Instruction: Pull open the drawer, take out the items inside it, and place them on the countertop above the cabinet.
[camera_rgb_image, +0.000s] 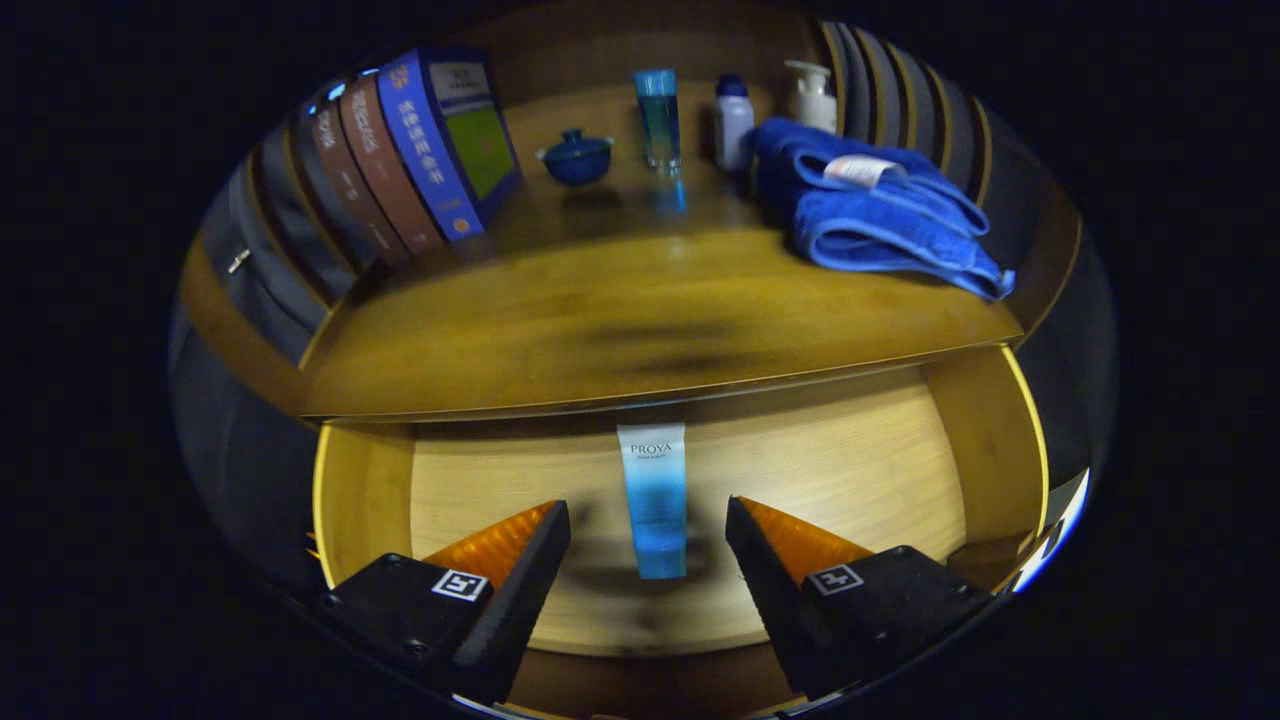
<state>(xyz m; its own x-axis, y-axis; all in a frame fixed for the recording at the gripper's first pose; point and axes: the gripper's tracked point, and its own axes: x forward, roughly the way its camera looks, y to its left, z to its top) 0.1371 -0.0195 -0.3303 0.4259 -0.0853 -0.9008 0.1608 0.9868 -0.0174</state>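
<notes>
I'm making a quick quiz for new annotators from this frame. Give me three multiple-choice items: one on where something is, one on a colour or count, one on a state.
1. Where does the tube lie?
A. on the countertop
B. on the drawer floor, between the tool's fingers
C. on the towel

2. What colour is the folded towel?
A. blue
B. white
C. red

3. How is the tool?
A. shut on the tube
B. shut on nothing
C. open, fingers apart on either side of the tube

Answers: 1 B, the tube rests flat inside the open drawer below the countertop. 2 A, its folds are plainly blue. 3 C, a gap shows between each finger and the tube.
</notes>
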